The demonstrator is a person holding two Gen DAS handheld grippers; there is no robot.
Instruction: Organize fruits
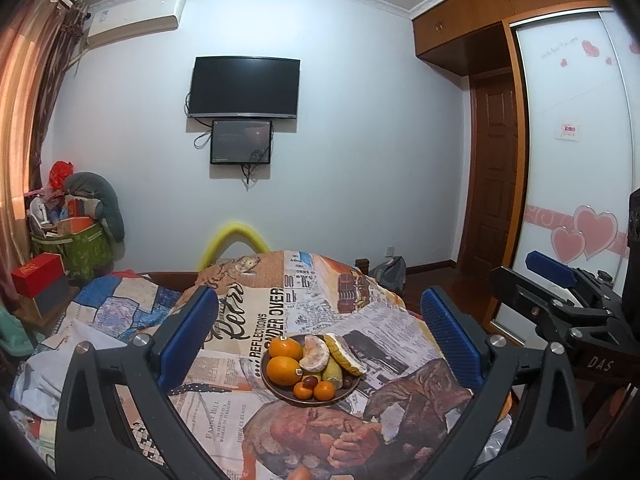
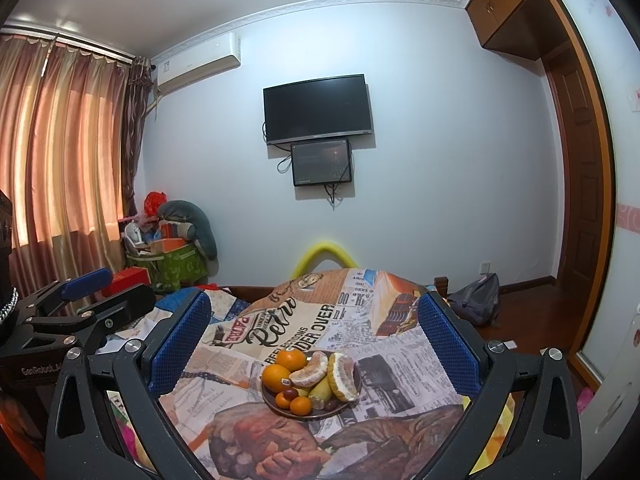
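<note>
A dark brown round plate carries two large bright orange oranges, two small deep orange tangerines, pale peeled citrus segments, a yellow-green banana, a yellow-rinded pomelo wedge with white pith and dark red grapes. It sits on a cloth printed like old newspaper, cream and tan with black lettering and orange-brown pictures. The left hand-held gripper is black with blue ridged pads; the right hand-held gripper shows the same black frame and blue textured pads. The wall is pale blue-white, the curtains striped pink-orange.
</note>
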